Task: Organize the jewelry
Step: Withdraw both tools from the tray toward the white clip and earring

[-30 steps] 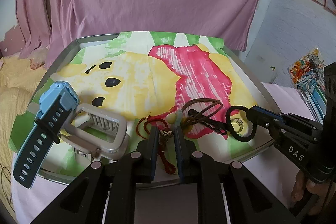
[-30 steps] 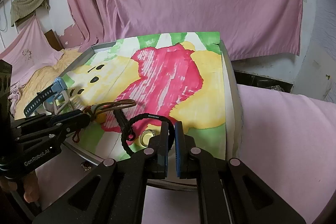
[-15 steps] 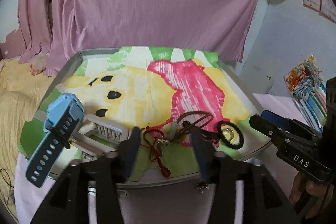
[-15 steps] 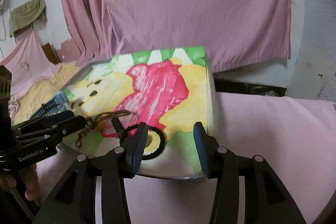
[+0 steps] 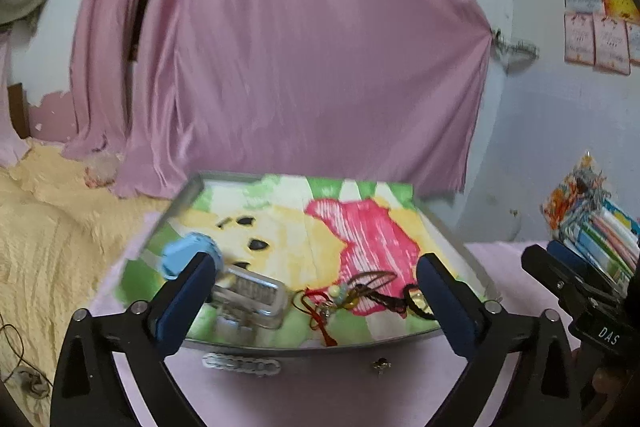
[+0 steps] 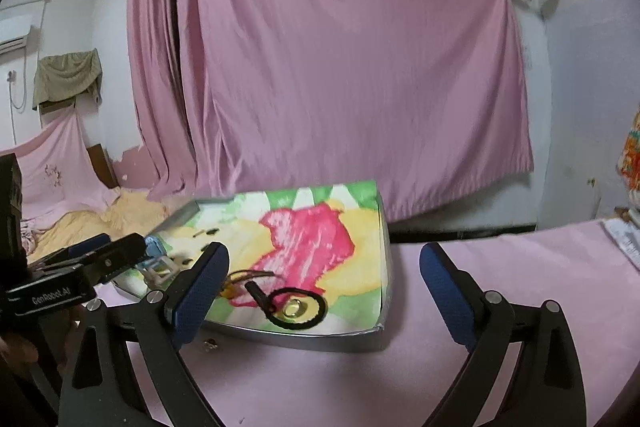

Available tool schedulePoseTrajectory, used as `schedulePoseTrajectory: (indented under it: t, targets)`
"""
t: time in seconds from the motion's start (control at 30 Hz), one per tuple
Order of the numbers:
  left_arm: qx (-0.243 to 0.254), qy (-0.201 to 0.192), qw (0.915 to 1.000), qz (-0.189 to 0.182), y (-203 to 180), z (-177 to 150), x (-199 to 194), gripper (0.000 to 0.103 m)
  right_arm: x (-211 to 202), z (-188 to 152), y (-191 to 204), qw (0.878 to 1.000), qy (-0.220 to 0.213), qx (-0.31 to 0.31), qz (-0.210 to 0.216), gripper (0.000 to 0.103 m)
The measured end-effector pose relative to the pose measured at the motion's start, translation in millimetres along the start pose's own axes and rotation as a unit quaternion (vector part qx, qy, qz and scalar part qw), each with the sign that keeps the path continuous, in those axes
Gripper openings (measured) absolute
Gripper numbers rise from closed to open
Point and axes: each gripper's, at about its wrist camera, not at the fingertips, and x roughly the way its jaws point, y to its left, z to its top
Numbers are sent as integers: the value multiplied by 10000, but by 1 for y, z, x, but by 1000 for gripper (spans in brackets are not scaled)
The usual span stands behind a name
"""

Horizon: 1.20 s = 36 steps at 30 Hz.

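Observation:
A metal tray lined with a bright bear-print cloth holds the jewelry. On it lie a blue watch, a clear stand, a red cord, a brown cord bracelet and a black braided bracelet around a gold ring. A silver chain and a small earring lie on the pink cloth in front of the tray. My left gripper is open and empty, back from the tray's front edge. My right gripper is also open and empty, short of the black bracelet.
The tray rests on a pink-covered surface. A pink curtain hangs behind it, and a yellow blanket lies to the left. Stacked colourful packets sit at the right. The right gripper's body shows at the side.
Both grippers were shut down at the jewelry on the tray a second ago. They have opened wide and pulled back and up from the tray, leaving the cords and bracelet lying there.

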Motion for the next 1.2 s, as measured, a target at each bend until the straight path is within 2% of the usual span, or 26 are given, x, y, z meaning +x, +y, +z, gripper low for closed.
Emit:
schedulePoseTrajectory:
  t: [0.1, 0.27, 0.57, 0.97, 1.1, 1.2]
  targets:
    - [-18, -343, 9993, 123, 7, -2, -18, 102, -16, -2, 8, 9994, -325, -110, -20, 101]
    - [49, -669, 9975, 228, 16, -6, -44, 102, -37, -5, 24, 9973, -664, -295, 51, 101]
    - [53, -1009, 9940, 423, 36, -20, -79, 102, -65, -17, 51, 9920, -1076, -568, 342, 101]
    - [24, -522, 9961, 708, 61, -38, -77, 102, -56, -29, 66, 9942, -571, -731, 537, 101]
    - [9, -220, 9971, 727, 68, -43, -69, 102, -47, -31, 68, 9948, -308, -791, 562, 101]
    - [3, 193, 9976, 671, 72, -46, -58, 102, -37, -32, 70, 9951, -62, -832, 523, 101]
